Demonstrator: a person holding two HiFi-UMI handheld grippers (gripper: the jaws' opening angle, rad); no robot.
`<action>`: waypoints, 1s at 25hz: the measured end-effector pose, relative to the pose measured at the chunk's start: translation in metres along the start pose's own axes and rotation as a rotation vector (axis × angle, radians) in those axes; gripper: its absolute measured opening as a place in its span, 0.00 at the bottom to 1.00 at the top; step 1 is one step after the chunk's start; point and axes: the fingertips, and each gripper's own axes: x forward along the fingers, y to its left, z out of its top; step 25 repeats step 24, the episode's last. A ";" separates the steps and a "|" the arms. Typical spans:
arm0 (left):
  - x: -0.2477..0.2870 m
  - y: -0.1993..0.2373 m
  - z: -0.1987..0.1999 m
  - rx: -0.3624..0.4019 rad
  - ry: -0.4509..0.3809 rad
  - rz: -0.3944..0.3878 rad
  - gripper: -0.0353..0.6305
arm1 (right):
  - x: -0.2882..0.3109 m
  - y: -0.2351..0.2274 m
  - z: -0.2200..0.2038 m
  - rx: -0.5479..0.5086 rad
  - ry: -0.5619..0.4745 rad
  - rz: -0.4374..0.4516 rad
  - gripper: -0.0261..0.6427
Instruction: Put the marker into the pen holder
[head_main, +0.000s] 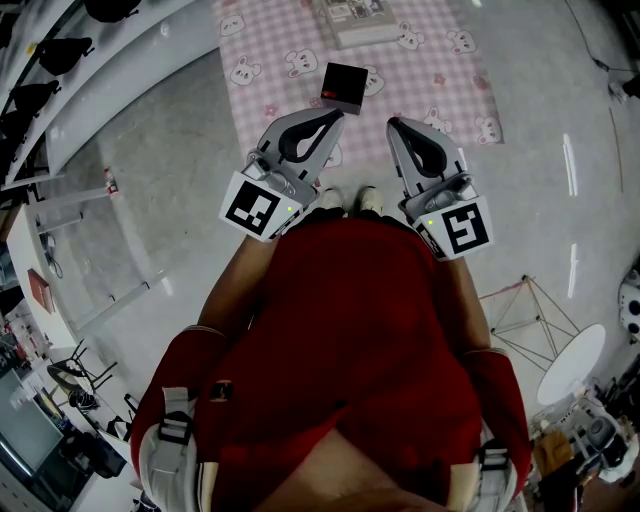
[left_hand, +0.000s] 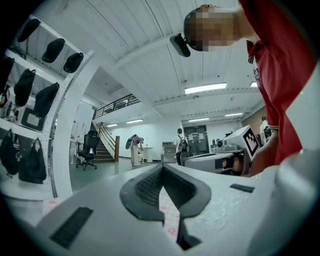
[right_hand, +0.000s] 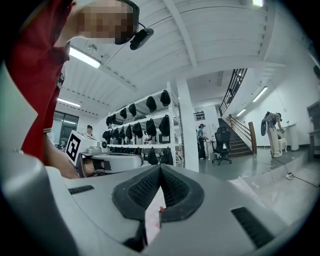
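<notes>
Beyond the jaws, the black pen holder (head_main: 343, 88) is sitting; I'm holding left gripper (head_main: 333, 116) and right gripper (head_main: 396, 124) level, pressed together, empty, seemingly idle.

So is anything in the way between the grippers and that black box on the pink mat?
Nothing visible is. Only bare pink mat shows between the black box and the two grippers. The left gripper and right gripper are both shut and empty.
</notes>
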 end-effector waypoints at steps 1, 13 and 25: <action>0.000 0.000 0.000 -0.001 0.000 -0.001 0.06 | 0.000 0.001 0.000 -0.002 0.002 0.002 0.03; -0.003 -0.003 0.000 0.006 0.005 -0.009 0.06 | -0.002 0.006 -0.002 -0.006 0.011 0.007 0.03; -0.004 0.000 -0.002 0.006 0.012 -0.011 0.06 | 0.001 0.006 -0.003 -0.008 0.020 0.005 0.03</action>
